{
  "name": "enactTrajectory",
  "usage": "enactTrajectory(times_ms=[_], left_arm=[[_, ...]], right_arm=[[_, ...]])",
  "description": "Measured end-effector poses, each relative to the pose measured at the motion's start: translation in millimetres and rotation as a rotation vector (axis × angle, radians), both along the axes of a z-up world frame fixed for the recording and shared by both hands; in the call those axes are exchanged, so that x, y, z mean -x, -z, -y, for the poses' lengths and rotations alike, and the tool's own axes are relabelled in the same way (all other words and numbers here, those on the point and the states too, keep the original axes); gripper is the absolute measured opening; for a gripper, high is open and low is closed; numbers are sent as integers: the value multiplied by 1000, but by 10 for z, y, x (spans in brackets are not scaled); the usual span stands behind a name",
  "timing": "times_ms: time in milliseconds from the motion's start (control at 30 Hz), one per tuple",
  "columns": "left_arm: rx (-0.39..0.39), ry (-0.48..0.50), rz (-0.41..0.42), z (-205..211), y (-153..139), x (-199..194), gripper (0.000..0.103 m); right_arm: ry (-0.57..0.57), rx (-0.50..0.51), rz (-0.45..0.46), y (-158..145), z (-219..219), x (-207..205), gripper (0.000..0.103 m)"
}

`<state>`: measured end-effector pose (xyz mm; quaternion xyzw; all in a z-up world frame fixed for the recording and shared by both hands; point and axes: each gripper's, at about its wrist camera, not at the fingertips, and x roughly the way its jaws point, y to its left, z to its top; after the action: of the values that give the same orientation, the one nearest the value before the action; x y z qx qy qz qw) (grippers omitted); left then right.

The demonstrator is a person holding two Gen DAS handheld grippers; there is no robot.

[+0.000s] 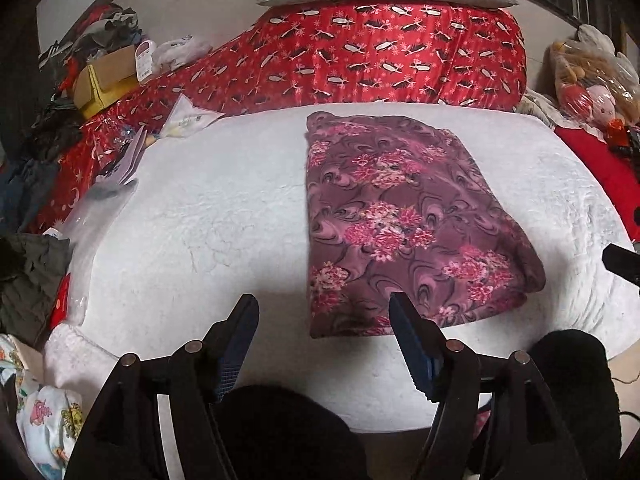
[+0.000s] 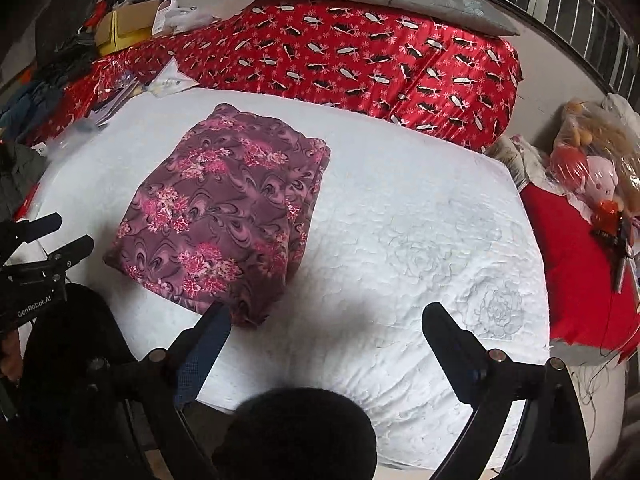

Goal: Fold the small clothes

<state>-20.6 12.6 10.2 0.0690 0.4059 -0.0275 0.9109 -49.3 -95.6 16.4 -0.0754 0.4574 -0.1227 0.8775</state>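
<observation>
White quilted bed [image 1: 240, 216] under folded floral garment [image 1: 392, 216], cardboard box [image 1: 116, 65] beyond

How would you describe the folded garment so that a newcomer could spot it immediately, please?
Start at the white quilted cover spread in front of the red patterned bedding. On it lies the folded garment, a flat, roughly rectangular bundle. It is the only item lying fully on the white: mauve swirls with clusters of pink flowers.

1. I've got the folded garment [image 1: 400, 216] in sight: mauve-purple fabric with pink flower clusters and dark swirls.
2. It's folded into a thick, roughly rectangular stack, edges fairly even, layers showing along one side.
3. It's lying flat on the white quilted bed [image 1: 224, 216], untouched.
</observation>
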Motion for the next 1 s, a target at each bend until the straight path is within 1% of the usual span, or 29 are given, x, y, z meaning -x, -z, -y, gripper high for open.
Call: enactTrajectory(times_ms=[267, 467, 767, 1000], left_arm=[[23, 22, 7, 72, -89, 95, 68], [39, 31, -9, 84, -96, 131, 68], [45, 31, -1, 99, -129, 186, 68], [62, 29, -18, 147, -130, 209, 68]], right_arm=[[-4, 6, 13, 8, -55, 80, 97], [-1, -10, 8, 19, -79, 96, 97], [10, -41, 6, 26, -61, 123, 97], [18, -57, 6, 32, -37, 141, 97]])
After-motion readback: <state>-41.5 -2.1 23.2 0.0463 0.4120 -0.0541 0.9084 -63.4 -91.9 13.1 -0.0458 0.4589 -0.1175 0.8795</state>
